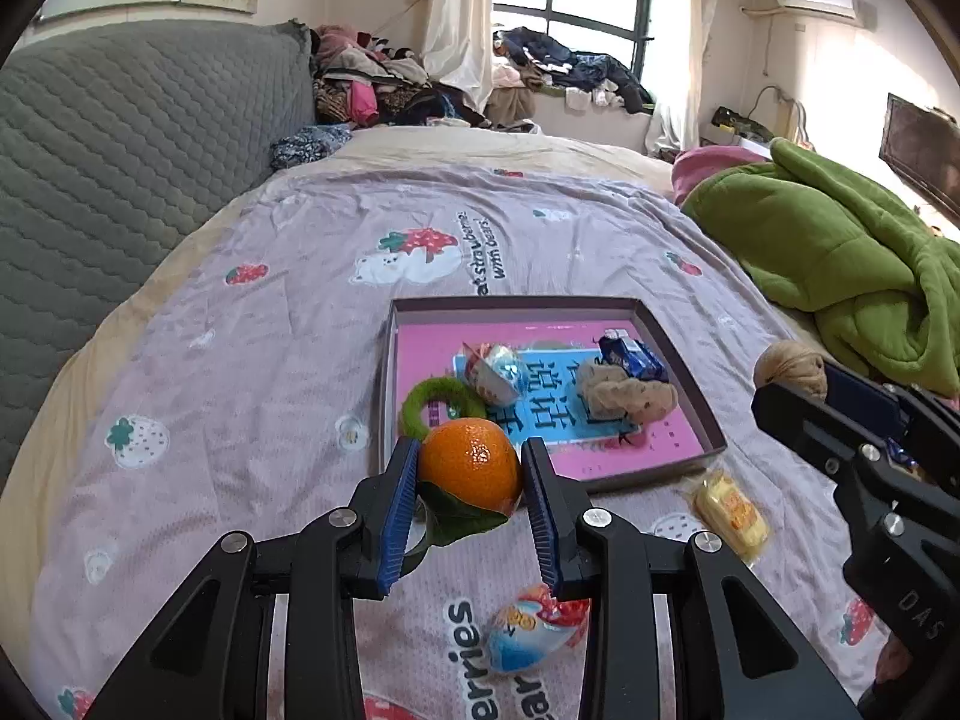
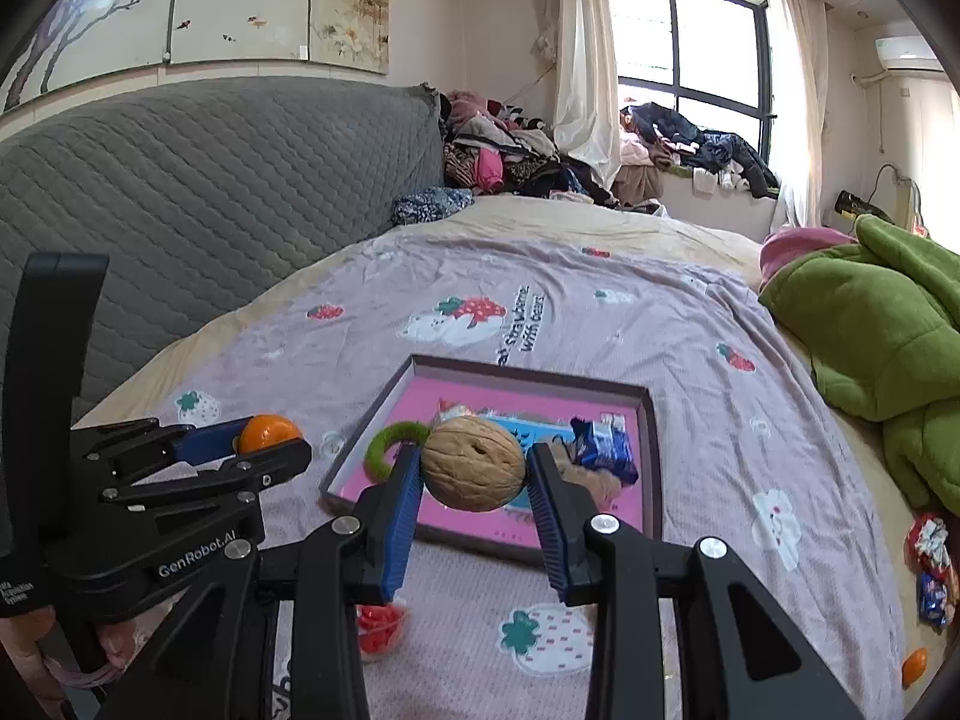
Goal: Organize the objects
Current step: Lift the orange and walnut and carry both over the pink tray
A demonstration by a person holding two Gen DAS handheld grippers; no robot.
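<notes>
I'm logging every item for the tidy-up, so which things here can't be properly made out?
- Left wrist view: the snack packet is partly hidden behind the left gripper, which holds the orange.
- Right wrist view: the red object is mostly hidden under the right gripper; wrappers are blurred by the fisheye edge.

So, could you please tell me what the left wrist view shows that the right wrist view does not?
Only the left wrist view shows the yellow snack packet and the blue egg-shaped packet lying on the bedspread. Only the right wrist view shows a small orange near the bed's right edge. Both show the tray, the left gripper shut on the orange, and the right gripper shut on the walnut.
</notes>
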